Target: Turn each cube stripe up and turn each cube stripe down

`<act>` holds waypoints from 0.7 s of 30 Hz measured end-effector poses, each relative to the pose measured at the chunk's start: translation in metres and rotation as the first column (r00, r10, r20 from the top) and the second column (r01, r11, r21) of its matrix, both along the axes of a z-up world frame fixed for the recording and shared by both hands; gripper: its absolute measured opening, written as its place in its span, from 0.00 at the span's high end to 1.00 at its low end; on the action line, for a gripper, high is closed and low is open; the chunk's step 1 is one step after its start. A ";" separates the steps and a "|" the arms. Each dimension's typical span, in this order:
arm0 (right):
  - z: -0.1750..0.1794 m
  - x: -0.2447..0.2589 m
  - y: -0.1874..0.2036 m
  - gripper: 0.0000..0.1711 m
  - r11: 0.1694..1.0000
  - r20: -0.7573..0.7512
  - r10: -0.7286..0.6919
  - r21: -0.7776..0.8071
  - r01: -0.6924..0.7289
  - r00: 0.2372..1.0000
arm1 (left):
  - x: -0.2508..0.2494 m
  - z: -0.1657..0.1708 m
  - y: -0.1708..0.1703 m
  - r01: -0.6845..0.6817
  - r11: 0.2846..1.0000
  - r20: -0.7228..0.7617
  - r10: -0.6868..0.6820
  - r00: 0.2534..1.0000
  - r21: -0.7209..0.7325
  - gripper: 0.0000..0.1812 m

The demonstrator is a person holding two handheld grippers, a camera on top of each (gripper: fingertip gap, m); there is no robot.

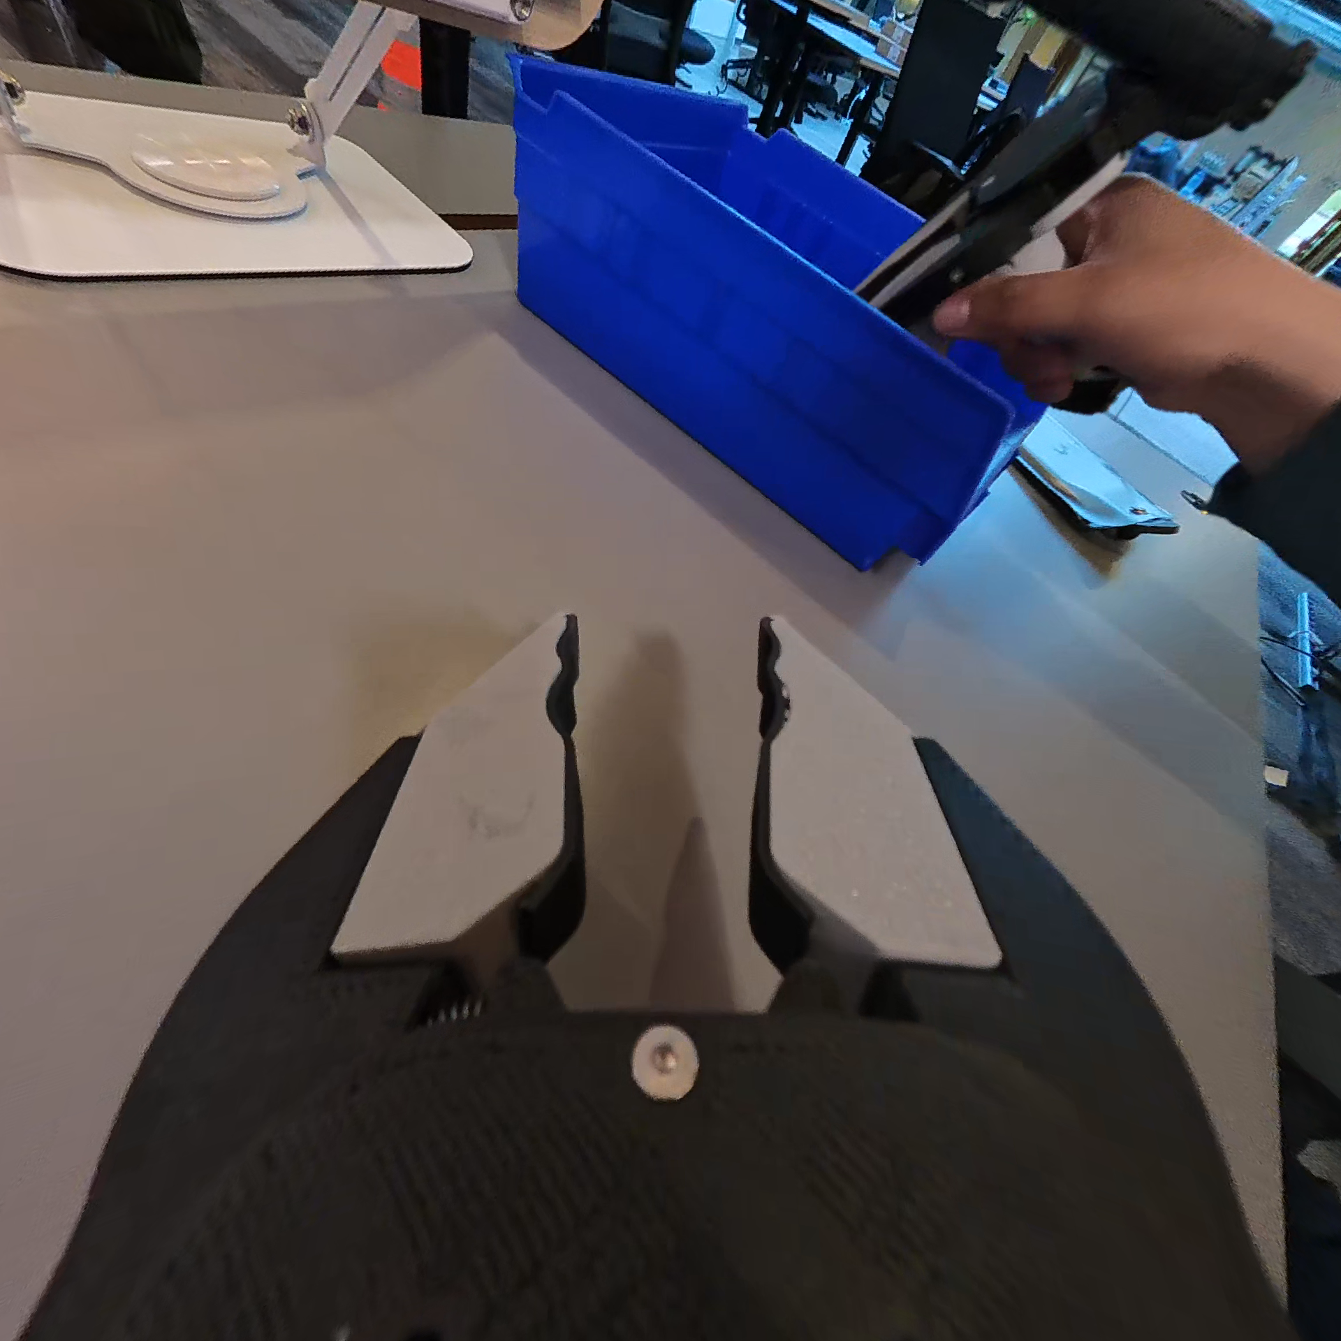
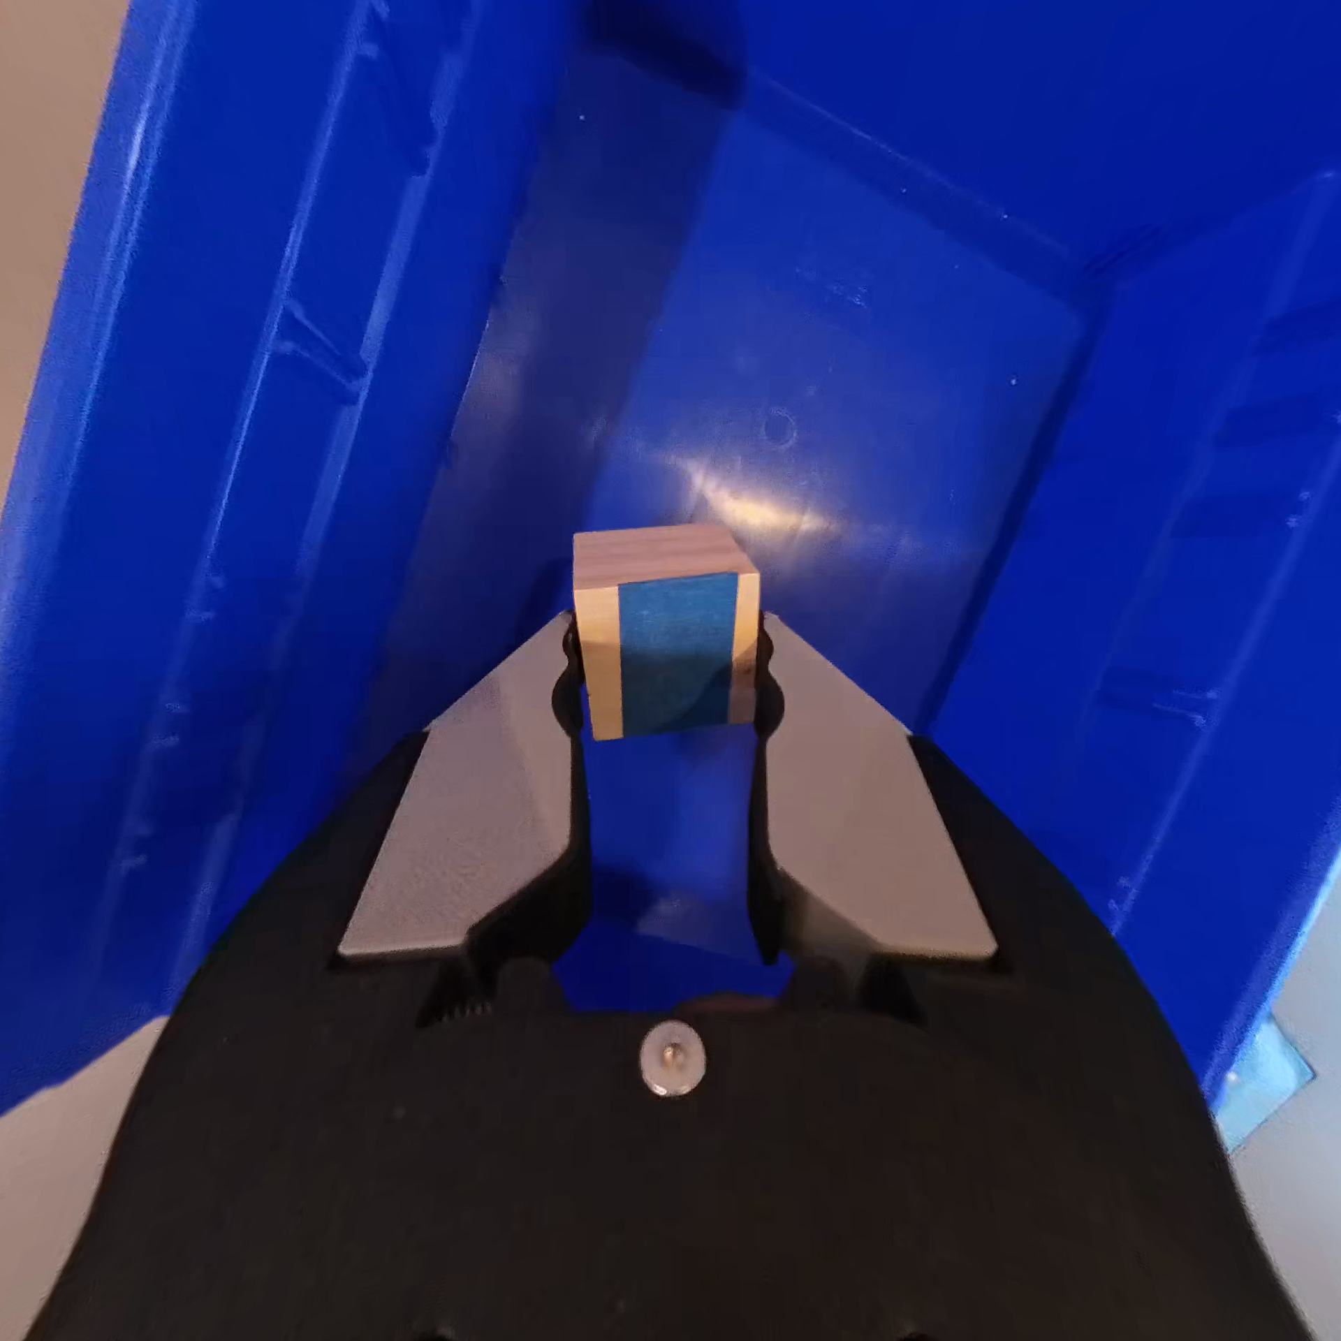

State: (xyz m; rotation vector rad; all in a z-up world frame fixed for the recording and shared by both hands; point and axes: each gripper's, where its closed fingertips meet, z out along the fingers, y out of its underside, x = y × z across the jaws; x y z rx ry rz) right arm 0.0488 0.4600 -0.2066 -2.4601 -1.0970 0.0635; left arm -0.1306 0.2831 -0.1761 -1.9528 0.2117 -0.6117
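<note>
Grey laminate desk [image 1: 254, 508] fills the left wrist view, where the left tongs [image 1: 666, 624], black-bodied with grey finger plates, hover spread apart with nothing between them. At far left on the desk stands a white metal stand with a flat base plate [image 1: 218, 210]. To its right sits a long blue plastic bin [image 1: 726, 348], and further right a person's hand [image 1: 1132, 319] holds the right tongs, tipped down into the bin's near end. In the right wrist view, the right tongs [image 2: 666, 631] are clenched on a small pale wooden cube with a blue tape stripe [image 2: 667, 638], held by its two side faces above the bin's glossy blue floor [image 2: 834, 435]. The striped face is turned toward the camera, the stripe running lengthwise between the fingers.
</note>
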 end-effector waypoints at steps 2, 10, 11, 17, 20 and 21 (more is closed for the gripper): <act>-0.003 -0.002 0.004 0.75 1.000 0.020 -0.001 0.001 0.001 1.000 | -0.001 0.000 0.000 -0.001 1.000 0.014 0.001 1.000 -0.007 0.74; 0.020 -0.002 0.015 0.71 0.993 -0.063 -0.009 0.113 0.016 0.998 | -0.003 -0.001 0.000 -0.002 1.000 0.033 0.002 0.999 -0.020 0.74; 0.032 -0.004 0.016 0.71 0.989 -0.117 -0.013 0.144 0.029 0.993 | -0.003 -0.001 0.000 -0.002 1.000 0.033 0.002 0.999 -0.022 0.74; 0.124 -0.044 -0.030 0.71 0.951 -0.555 0.151 0.306 0.033 0.818 | -0.001 -0.005 0.000 -0.001 1.000 -0.005 0.001 1.000 -0.027 0.74; 0.160 -0.081 -0.096 0.72 0.916 -0.699 0.343 0.395 -0.061 0.627 | -0.001 -0.005 0.000 -0.002 1.000 -0.015 0.001 1.000 -0.026 0.74; 0.162 -0.094 -0.117 0.73 0.906 -0.716 0.387 0.412 -0.096 0.581 | -0.001 -0.005 0.000 -0.004 1.000 -0.014 0.004 1.000 -0.027 0.74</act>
